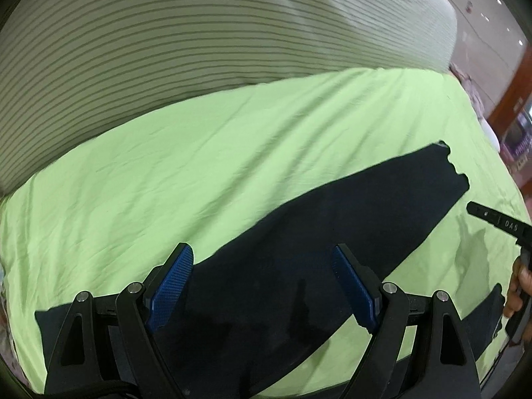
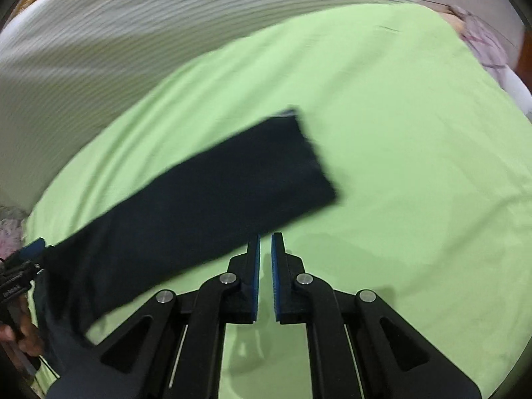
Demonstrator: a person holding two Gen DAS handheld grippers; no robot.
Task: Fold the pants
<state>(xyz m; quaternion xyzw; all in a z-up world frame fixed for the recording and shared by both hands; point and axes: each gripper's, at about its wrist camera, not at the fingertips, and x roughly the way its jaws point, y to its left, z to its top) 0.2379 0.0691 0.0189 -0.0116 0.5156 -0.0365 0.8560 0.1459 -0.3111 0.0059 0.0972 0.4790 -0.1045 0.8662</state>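
Observation:
Dark navy pants (image 1: 332, 226) lie flat on a light green sheet (image 1: 166, 173), folded lengthwise, legs pointing toward the far right. My left gripper (image 1: 262, 259) is open, its blue pads spread over the waist end of the pants, holding nothing. The right gripper (image 1: 492, 219) shows at the right edge of the left wrist view, beside the leg. In the right wrist view the pants (image 2: 206, 206) run from lower left to the hem at centre. My right gripper (image 2: 265, 242) is nearly shut with a narrow gap, empty, just past the near edge of the leg. The left gripper (image 2: 26, 256) shows at the left edge.
The green sheet (image 2: 399, 166) covers a bed. A grey striped cover (image 1: 199, 33) lies beyond it and also shows in the right wrist view (image 2: 133, 26). A floral cloth (image 2: 482, 43) is at the far right corner. Brown furniture (image 1: 518, 99) stands at the right.

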